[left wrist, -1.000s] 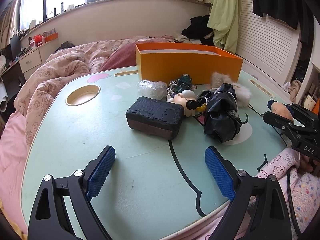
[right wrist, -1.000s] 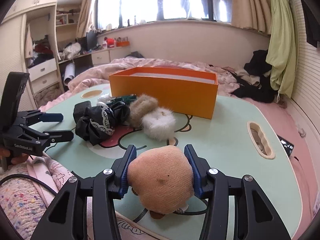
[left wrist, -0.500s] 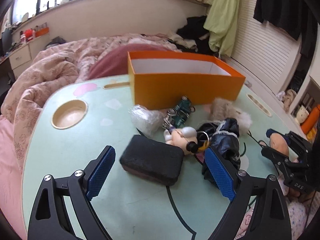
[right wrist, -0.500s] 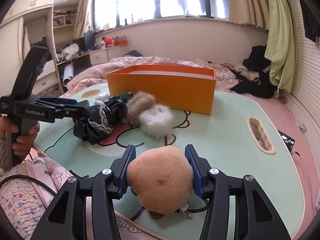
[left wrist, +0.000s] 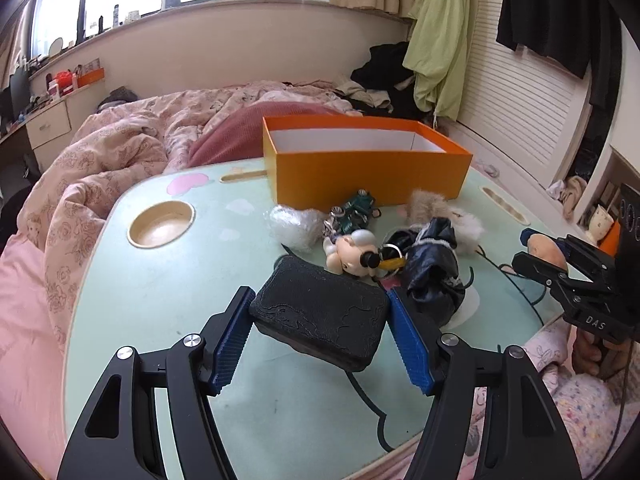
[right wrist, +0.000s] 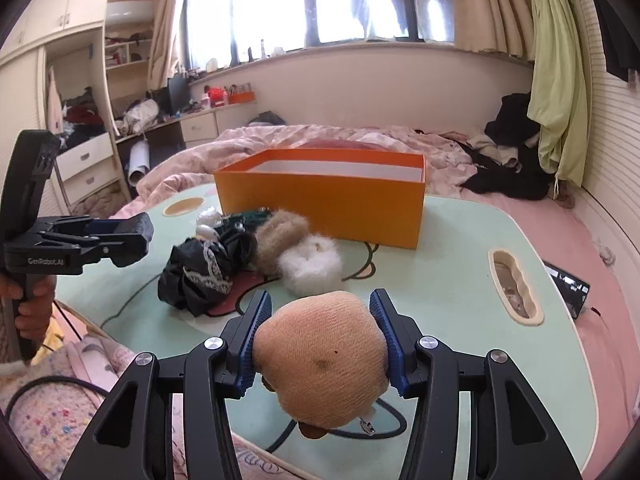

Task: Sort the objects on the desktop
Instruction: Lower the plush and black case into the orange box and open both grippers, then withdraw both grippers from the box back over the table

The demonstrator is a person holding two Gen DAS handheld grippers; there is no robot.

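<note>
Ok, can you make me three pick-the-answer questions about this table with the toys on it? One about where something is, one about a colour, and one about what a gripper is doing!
1. Where is the fluffy white pom-pom?
A. inside the box
B. on the table in front of the box
C. on the bed

2. What colour is the open cardboard box?
A. orange
B. blue
C. purple

3. What is the left gripper doing?
A. hanging with nothing between its fingers
B. gripping the textured black rectangular case
C. holding the box

Answers:
1. B, it lies on the pale green table just before the box's front wall.
2. A, all its outer walls are orange.
3. B, both blue pads press on the case's sides; the jaws have just been closing on it.
</note>
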